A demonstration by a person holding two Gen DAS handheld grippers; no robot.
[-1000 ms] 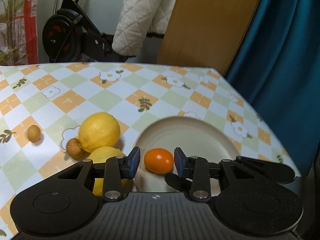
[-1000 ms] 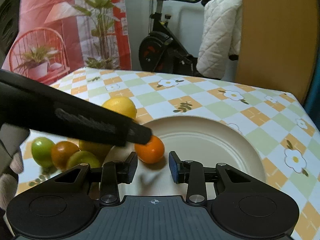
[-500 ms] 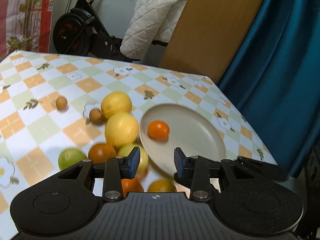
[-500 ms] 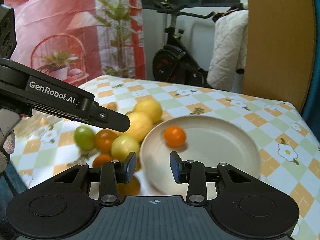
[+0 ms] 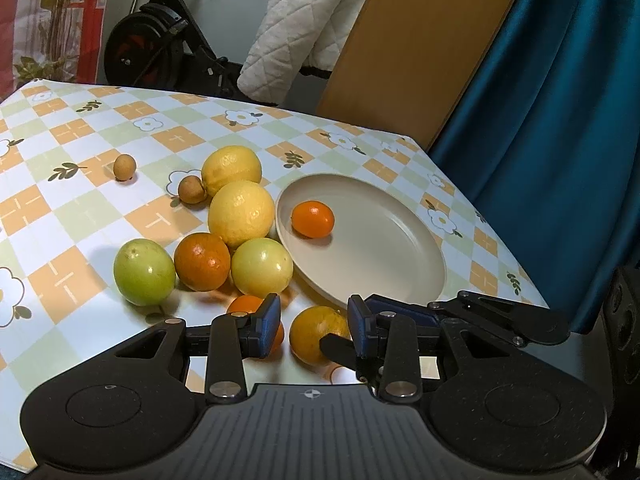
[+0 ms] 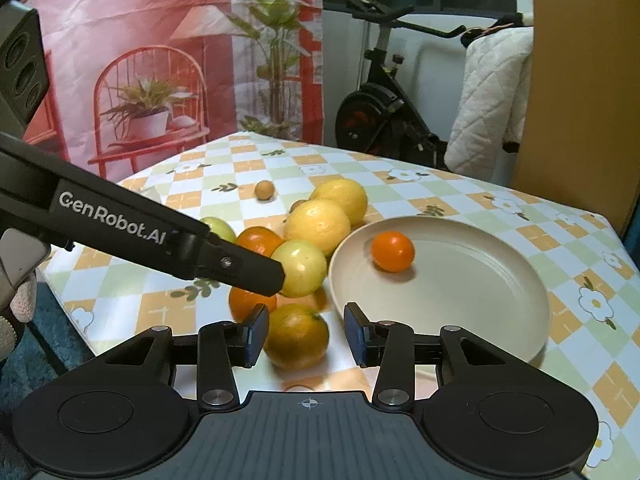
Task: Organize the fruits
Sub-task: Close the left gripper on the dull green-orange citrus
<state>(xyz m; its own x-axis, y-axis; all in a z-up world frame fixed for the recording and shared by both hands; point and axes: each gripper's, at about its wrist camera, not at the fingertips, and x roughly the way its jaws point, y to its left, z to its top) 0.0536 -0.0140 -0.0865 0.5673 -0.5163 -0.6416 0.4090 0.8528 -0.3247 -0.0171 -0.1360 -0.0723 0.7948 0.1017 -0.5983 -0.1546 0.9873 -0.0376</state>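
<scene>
Right hand-held gripper (image 6: pixel 306 334) is opening, empty, an orange (image 6: pixel 297 336) below its jaws; left hand-held gripper (image 5: pixel 314 326) narrowly open, empty. Centre, close gently, lift onto the plate (image 6: pixel 480 312).

Home living space: behind checkered tablecloth (image 5: pixel 120 128), exercise bike (image 6: pixel 384 120), quilted blanket (image 5: pixel 304 28), teal curtain (image 5: pixel 560 100).

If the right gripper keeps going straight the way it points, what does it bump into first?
Probably the yellow-orange fruit on the table: it sits just ahead of the right gripper, slightly left of the opening jaws' middle. Depth is hard to judge.
</scene>
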